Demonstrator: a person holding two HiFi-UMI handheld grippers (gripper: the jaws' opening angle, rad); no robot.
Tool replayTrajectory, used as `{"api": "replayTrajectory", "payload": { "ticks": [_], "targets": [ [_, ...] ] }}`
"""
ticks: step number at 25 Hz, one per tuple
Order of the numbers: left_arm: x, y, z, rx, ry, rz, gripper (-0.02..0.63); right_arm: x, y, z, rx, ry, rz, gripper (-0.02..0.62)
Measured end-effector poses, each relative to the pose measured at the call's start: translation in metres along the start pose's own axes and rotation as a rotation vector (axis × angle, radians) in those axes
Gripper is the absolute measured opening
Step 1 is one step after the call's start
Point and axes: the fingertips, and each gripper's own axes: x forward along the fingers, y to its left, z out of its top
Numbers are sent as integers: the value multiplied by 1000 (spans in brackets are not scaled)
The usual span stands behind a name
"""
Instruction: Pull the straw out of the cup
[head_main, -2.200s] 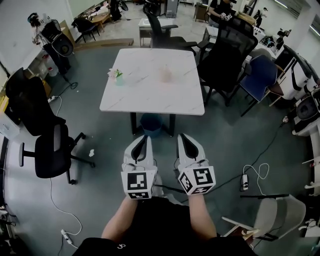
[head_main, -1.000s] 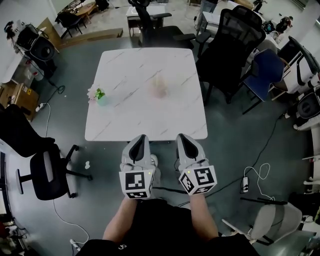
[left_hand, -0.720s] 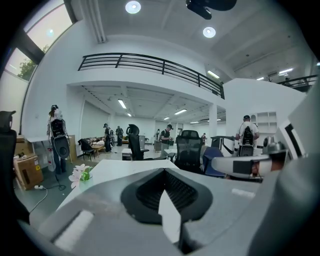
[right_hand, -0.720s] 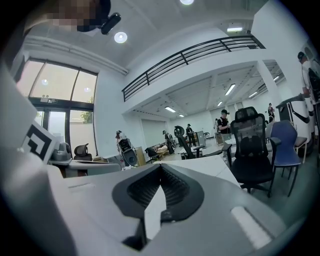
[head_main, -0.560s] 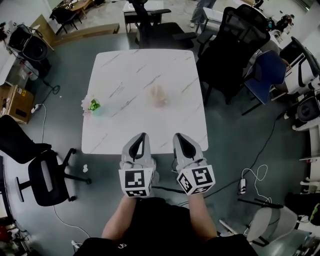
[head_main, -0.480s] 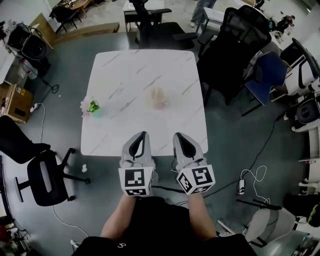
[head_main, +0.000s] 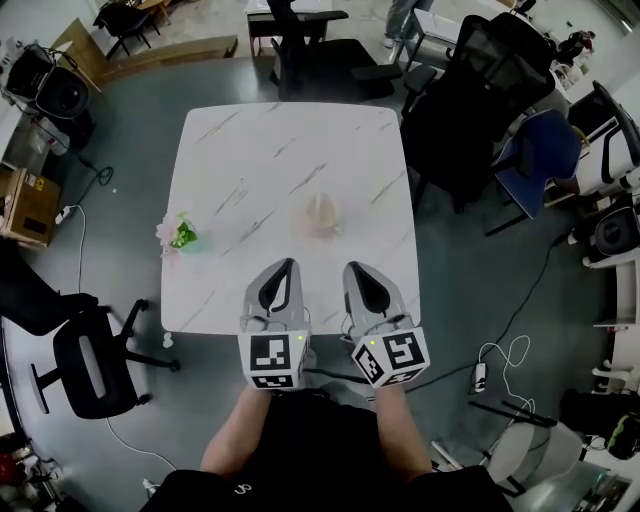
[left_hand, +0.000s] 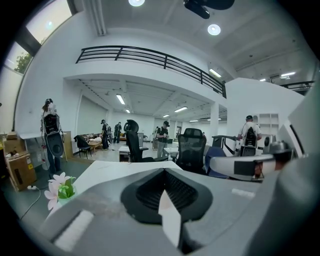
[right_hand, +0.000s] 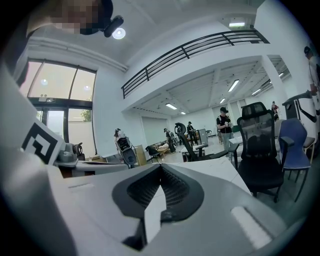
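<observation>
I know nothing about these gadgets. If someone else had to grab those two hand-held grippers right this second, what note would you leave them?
Left gripper: fingers together, empty, at the near edge of the table.
Right gripper: fingers together, empty, right beside the left one.
Cup: pale, standing mid-table ahead of both grippers, untouched. Its straw is too small to make out from here.
A small flower pot sits near the table's left edge.
Done: nothing on the cup yet.
Left: reach the cup, probably steady it with one gripper, grip the straw with the other and pull it out.
</observation>
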Motion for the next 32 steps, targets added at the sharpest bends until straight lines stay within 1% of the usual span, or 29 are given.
{"api": "replayTrajectory", "payload": {
  "ticks": [10, 13, 17, 27, 32],
  "targets": [
    [29, 5, -11, -27, 40, 7, 2, 20, -17, -6, 26, 25, 13, 3],
    [41, 8, -18, -40, 64, 30, 2, 30, -26, -4, 26, 19, 22, 3],
    [51, 9, -27, -58, 95, 56, 2, 42, -34, -6, 35, 38, 46, 3],
    [79, 16, -37, -71, 121, 88, 2, 82, -45, -20, 34, 91, 90, 5],
    [89, 20, -39, -71, 125, 101, 2, 98, -51, -29, 31, 117, 97, 6]
  ]
}}
